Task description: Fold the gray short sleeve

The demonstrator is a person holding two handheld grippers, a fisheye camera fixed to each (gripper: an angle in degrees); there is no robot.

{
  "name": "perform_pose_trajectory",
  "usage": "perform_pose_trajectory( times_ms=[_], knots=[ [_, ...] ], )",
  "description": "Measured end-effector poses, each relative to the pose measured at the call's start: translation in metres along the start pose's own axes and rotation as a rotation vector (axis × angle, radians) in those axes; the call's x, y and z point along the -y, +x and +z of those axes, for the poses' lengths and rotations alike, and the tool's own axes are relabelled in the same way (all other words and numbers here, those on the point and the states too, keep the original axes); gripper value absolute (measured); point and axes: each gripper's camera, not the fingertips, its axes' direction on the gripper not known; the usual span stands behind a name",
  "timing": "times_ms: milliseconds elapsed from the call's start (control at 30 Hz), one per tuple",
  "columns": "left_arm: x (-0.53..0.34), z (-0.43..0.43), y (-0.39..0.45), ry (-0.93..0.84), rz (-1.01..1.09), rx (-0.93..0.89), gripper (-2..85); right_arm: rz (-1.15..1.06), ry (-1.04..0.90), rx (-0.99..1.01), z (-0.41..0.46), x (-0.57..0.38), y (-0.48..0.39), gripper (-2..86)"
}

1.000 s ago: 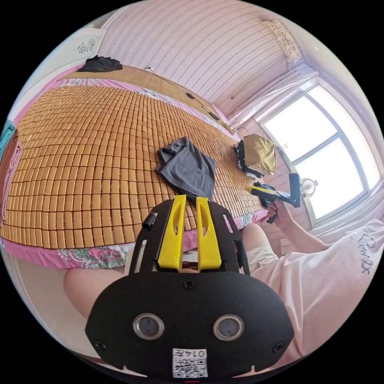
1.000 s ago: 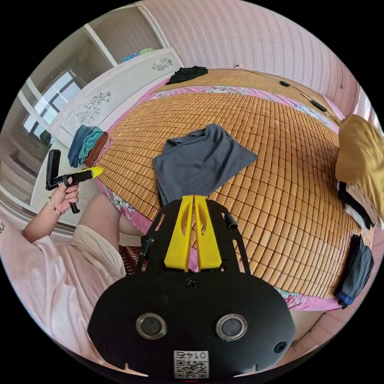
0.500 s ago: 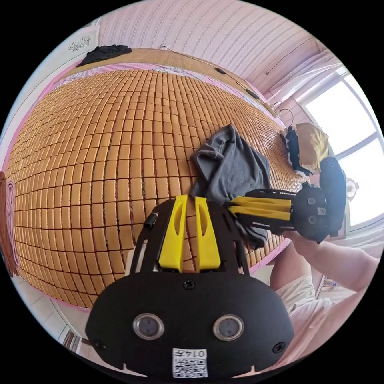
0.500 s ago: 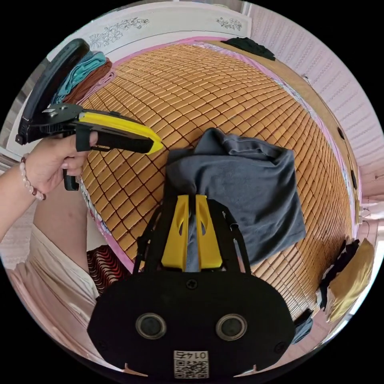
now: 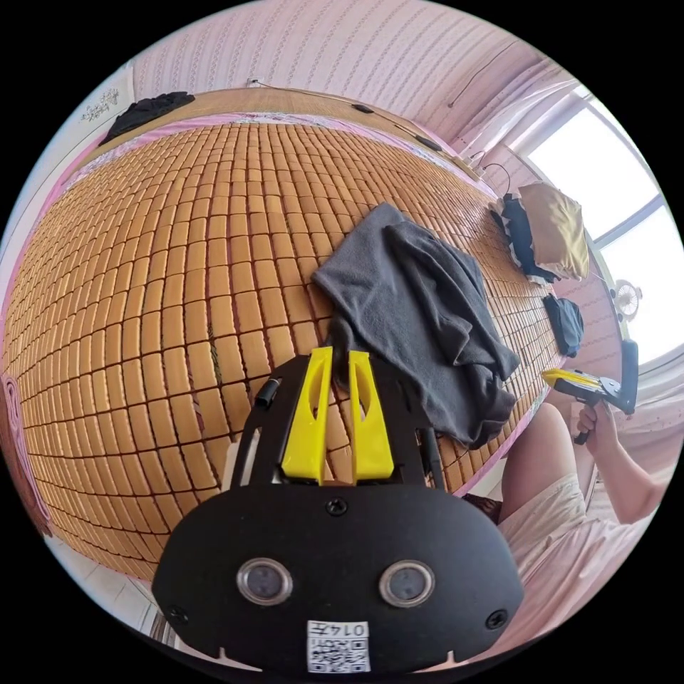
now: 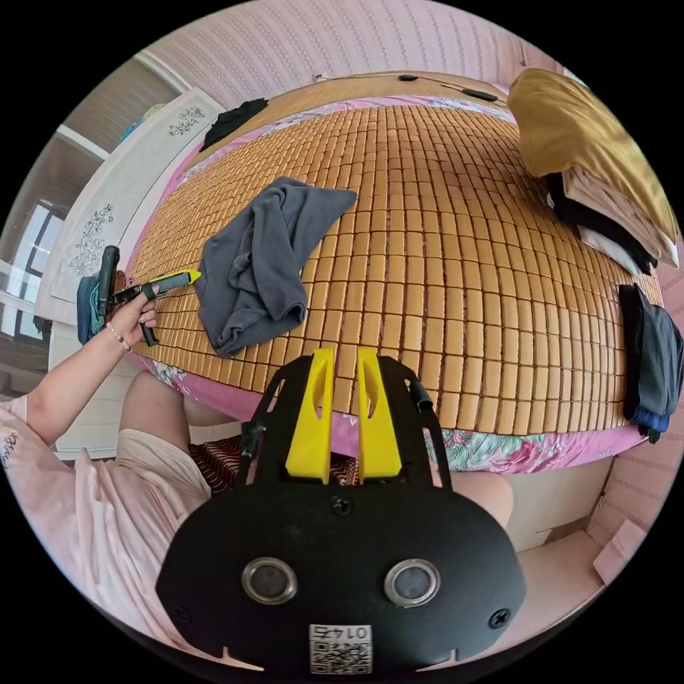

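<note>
In the left gripper view, the left tool (image 5: 335,356) is seen with its yellow jaws narrowly parted and nothing held between them; its tips hover just at the near edge of the gray shirt (image 5: 420,313), and contact cannot be told. The shirt is spread in a rumpled heap on the bamboo mat (image 5: 178,285) that covers the bed, near the bed's edge where a pink flowered sheet (image 6: 499,449) is exposed. In the right gripper view, the right tool (image 6: 343,356) is held over the bed's edge with a narrow gap between its jaws, empty, well apart from the shirt (image 6: 263,263).

The right tool (image 5: 570,379) is also seen in the left gripper view, gripped by a hand (image 5: 595,420) beyond the bed's edge. The left tool (image 6: 187,276) appears in the right gripper view with its yellow tip just beside the shirt, gripped by a hand (image 6: 132,317).

A stack of folded clothes topped by a mustard-yellow piece (image 6: 591,135) is seen further along the mat, with a dark folded garment (image 6: 652,356) near it. A black garment (image 5: 146,110) is seen at the far end of the bed.
</note>
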Motion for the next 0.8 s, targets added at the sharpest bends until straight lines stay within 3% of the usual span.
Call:
perform_pose_trajectory(
  times_ms=[267,433,800],
  knots=[
    [0.002,-0.013,0.015,-0.060,-0.001,0.028,-0.7,-0.391,-0.087,-0.152,0.041,0.036,-0.084,9.6],
    [-0.007,-0.034,0.023,-0.052,0.018,0.026,-0.8,-0.358,-0.117,-0.209,0.052,0.035,-0.068,6.0],
    [-0.040,-0.156,0.014,0.109,0.006,-0.072,-1.0,-0.105,0.109,0.180,-0.088,-0.020,0.060,1.0]
  ],
)
